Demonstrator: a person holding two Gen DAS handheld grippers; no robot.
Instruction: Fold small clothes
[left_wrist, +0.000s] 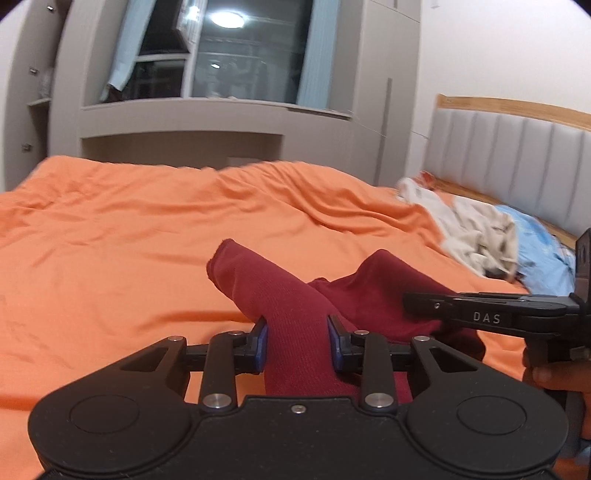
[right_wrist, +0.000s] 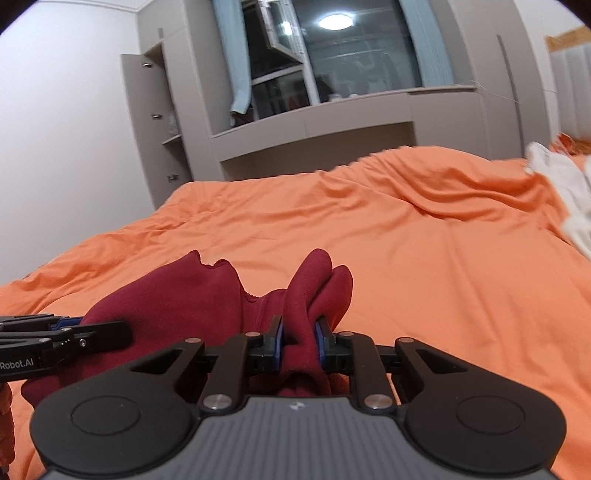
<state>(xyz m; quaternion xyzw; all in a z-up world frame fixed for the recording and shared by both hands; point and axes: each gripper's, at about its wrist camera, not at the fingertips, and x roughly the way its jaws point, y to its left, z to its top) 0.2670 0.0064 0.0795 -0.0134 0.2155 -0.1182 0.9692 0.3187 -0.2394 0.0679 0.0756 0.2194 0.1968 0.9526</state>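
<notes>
Both tools are clenched on the dark red garment (left_wrist: 295, 332): the left gripper (left_wrist: 297, 341) pinches one bunched end, the right gripper (right_wrist: 298, 345) the other. The cloth sits lifted just above the orange bedcover (left_wrist: 129, 229), so no fold looks done yet. Further back on the bedcover, a crumpled pale pile (left_wrist: 476, 229) probably waits its turn

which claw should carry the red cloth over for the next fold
Probably the right claw: it pinches a bunched fold of the dark red garment tightly. The left claw has cloth between its pads but stands wider.
</notes>
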